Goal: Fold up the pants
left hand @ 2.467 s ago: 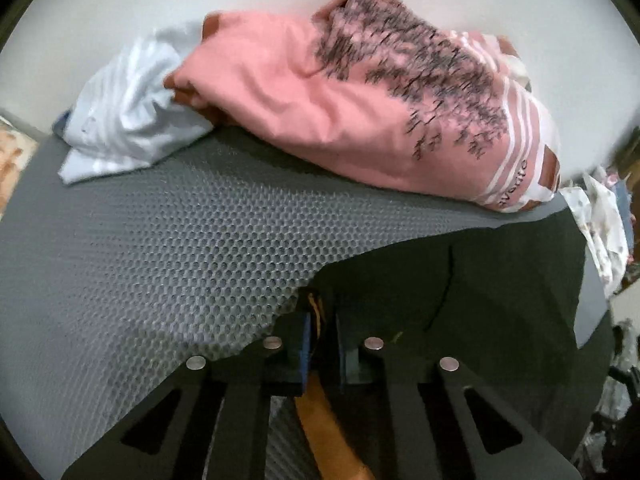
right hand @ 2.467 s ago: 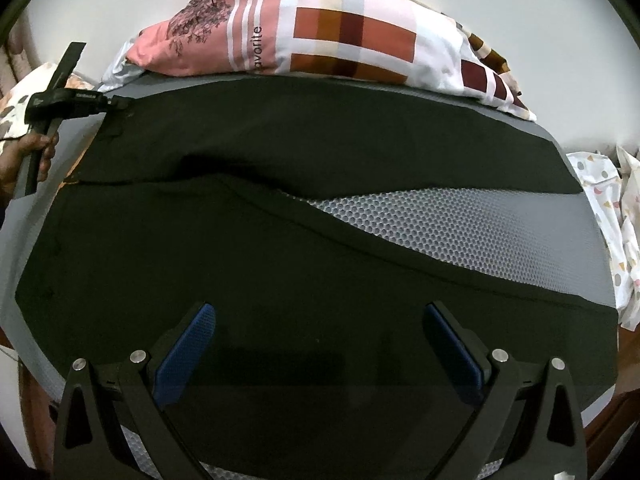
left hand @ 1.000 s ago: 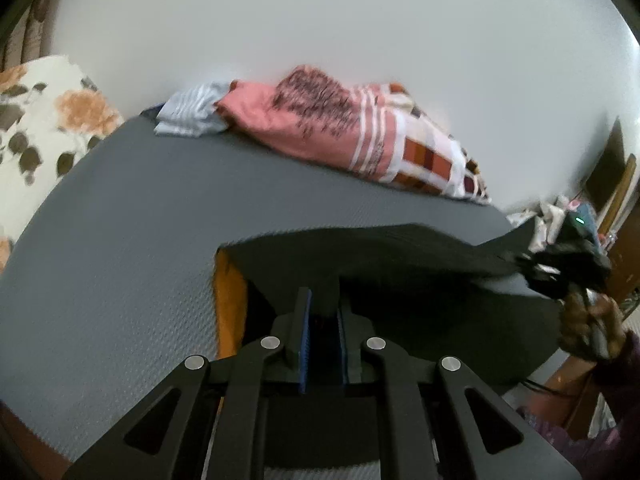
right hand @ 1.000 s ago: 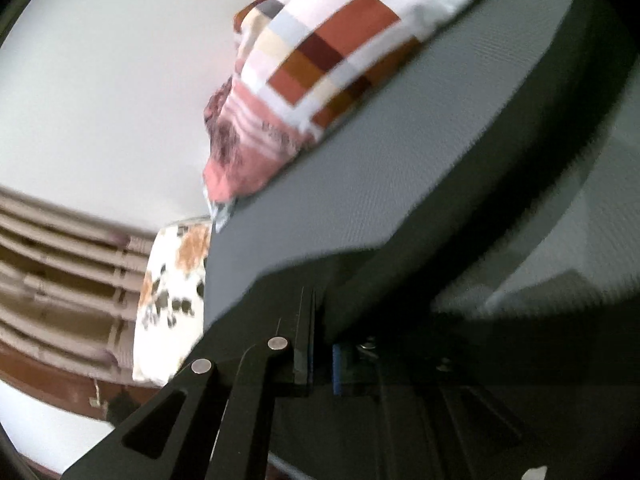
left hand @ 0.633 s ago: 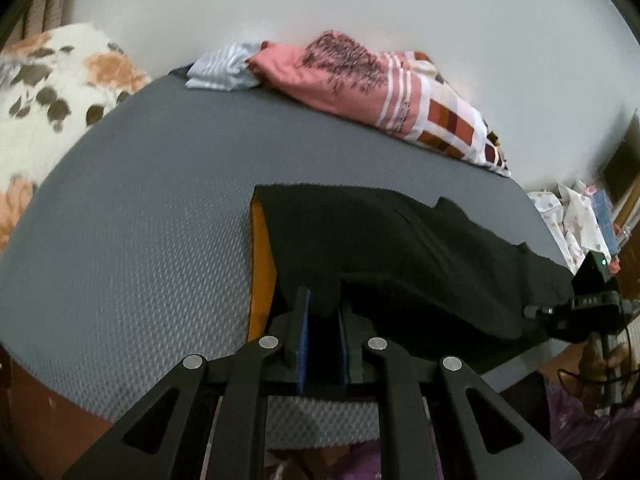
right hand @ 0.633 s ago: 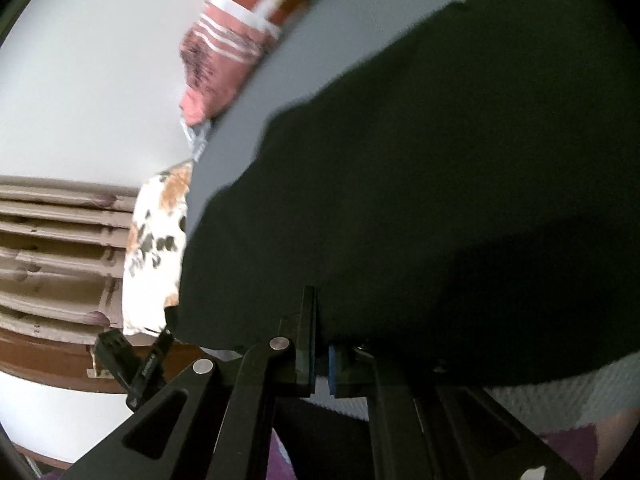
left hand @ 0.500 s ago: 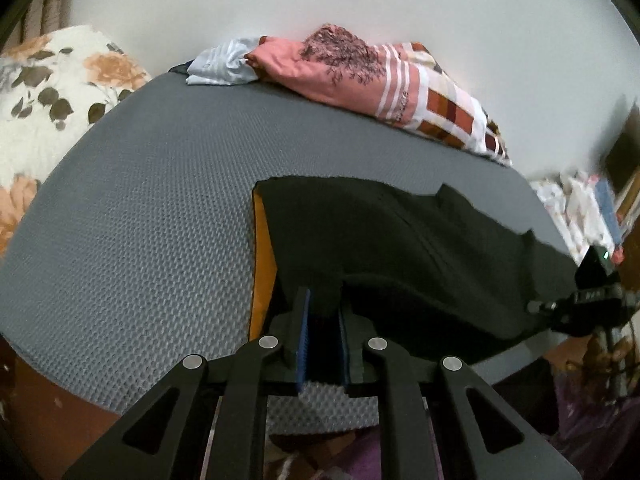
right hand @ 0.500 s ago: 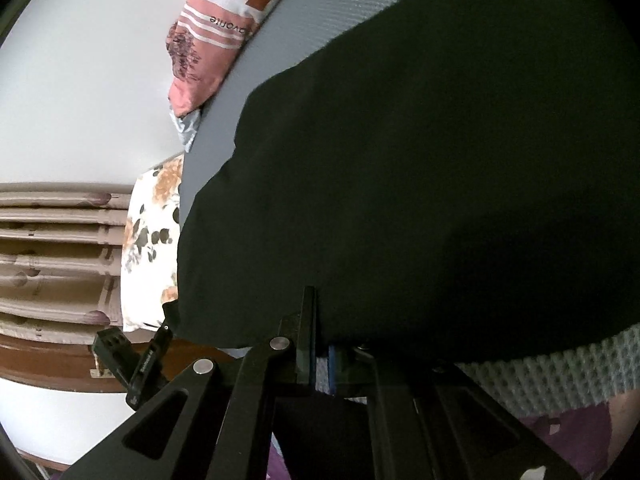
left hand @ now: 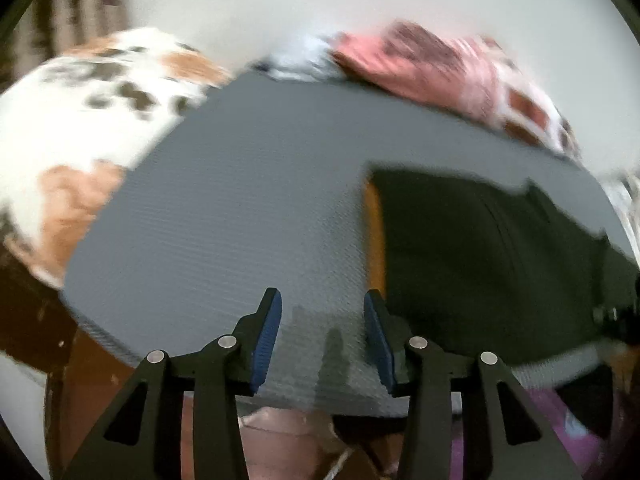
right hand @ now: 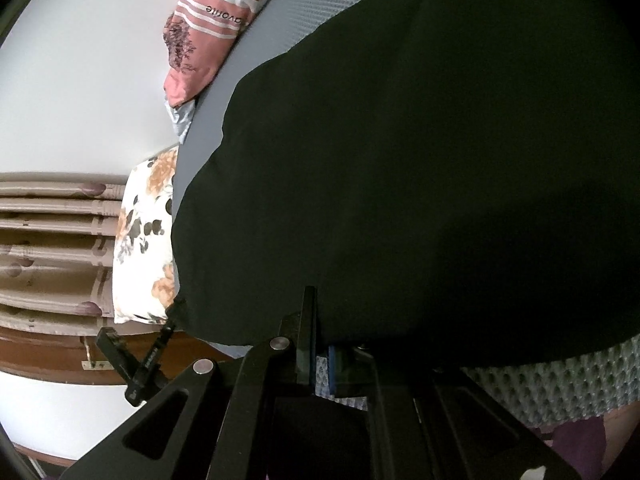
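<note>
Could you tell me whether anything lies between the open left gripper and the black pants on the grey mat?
Nothing visible does. The left gripper hovers open over bare grey mat, and the black pants lie just to its right, orange edge nearest, with only mat between them. The blurred pink bedding sits far behind.

Left view motion-blurred, right view sharp, dim, fisheye-warped edges
</note>
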A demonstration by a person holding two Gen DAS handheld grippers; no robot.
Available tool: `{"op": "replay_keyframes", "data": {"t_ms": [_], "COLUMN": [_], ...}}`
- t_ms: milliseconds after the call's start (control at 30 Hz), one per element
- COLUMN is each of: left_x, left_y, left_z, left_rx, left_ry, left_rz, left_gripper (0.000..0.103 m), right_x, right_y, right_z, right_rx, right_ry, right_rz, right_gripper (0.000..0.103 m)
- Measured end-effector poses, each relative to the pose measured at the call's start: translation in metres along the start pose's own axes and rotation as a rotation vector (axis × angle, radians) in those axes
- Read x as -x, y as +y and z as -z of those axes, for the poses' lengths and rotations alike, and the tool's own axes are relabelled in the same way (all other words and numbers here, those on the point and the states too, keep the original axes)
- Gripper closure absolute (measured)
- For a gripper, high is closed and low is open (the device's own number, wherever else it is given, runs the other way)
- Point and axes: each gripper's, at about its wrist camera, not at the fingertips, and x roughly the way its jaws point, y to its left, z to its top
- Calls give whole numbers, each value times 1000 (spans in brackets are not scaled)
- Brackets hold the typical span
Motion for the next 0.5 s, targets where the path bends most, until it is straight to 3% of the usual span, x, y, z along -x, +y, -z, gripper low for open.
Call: {"op": "replay_keyframes", "data": {"t_ms": [100, 233, 300, 367, 500], "left_x": [27, 39, 31, 9, -44], "left_y": [7, -42, -75, -107, -140], "left_z": [-14, -31, -33, -32, -20], "left_rx": [42, -67, -133, -195, -315], "left_ry": [-97, -89, -59, 10, 169], "left_rz": [-3, 159, 245, 311, 308], "left_gripper": [58, 55, 46, 45, 45], "right_x": [-1, -3, -3, -4, -2], "right_y": [1, 3, 2, 2, -3], "right_z": [0, 2, 3, 3, 1], "right_rx": [-5, -8, -11, -17, -40], "right_ry": [-4, -12, -16, -17, -14], "right_rz": [-8, -15, -21, -29, -77], "right_gripper": [98, 98, 98, 98, 96]}}
